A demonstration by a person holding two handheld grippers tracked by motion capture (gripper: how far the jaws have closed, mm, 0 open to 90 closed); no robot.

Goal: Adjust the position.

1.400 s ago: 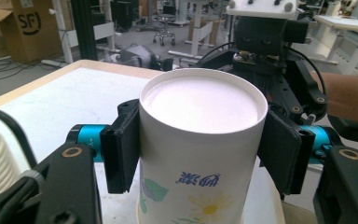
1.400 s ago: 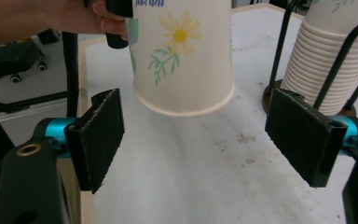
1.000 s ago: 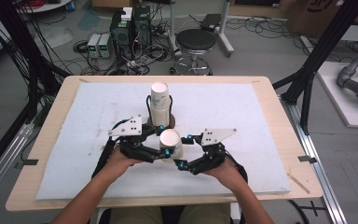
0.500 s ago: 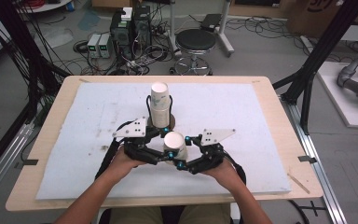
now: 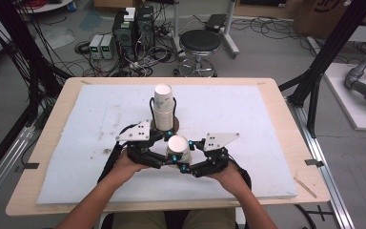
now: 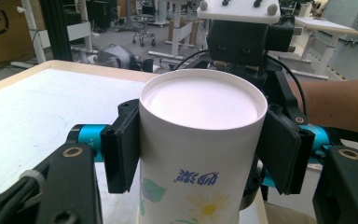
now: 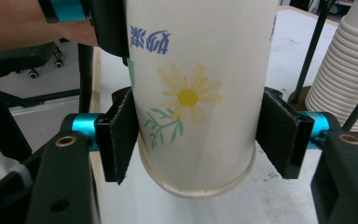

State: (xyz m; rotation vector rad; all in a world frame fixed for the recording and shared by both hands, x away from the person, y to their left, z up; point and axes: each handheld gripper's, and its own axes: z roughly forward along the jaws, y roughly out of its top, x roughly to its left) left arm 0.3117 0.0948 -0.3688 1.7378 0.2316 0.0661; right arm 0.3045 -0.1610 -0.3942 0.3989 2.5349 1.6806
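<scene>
Cables, computer boxes and a round black stool point(image 5: 199, 42) are crowding the workshop floor behind a pale wooden table point(image 5: 286, 119) covered with a white foam mat point(image 5: 248, 124), where a person seated at the near edge is working with two hand-held tools. Standing near the middle of the mat is a tall stack of white paper cups point(image 5: 163, 109), nested upside down inside a thin black wire holder, apparently so that single cups can be lifted off the top. Just in front of the stack, a single white paper cup printed with a yellow daisy and blue lettering point(image 5: 177, 149) is being held upside down above the mat, its flat base facing up and its rolled rim pointing down. Both tools are meeting on it from opposite sides: the left gripper point(image 5: 158, 159) is coming in from the person's left and the right gripper point(image 5: 187, 163) from the right, each with its black padded jaws pressed against the cup's wall. In the right gripper view the jaws are pinching the cup point(image 7: 198, 98) just above the rim, while the left gripper's jaws are clamping it higher up near the base, a double hold that looks like a handover, or a steadying grip, of a cup taken from the stack point(image 7: 349, 70).
</scene>
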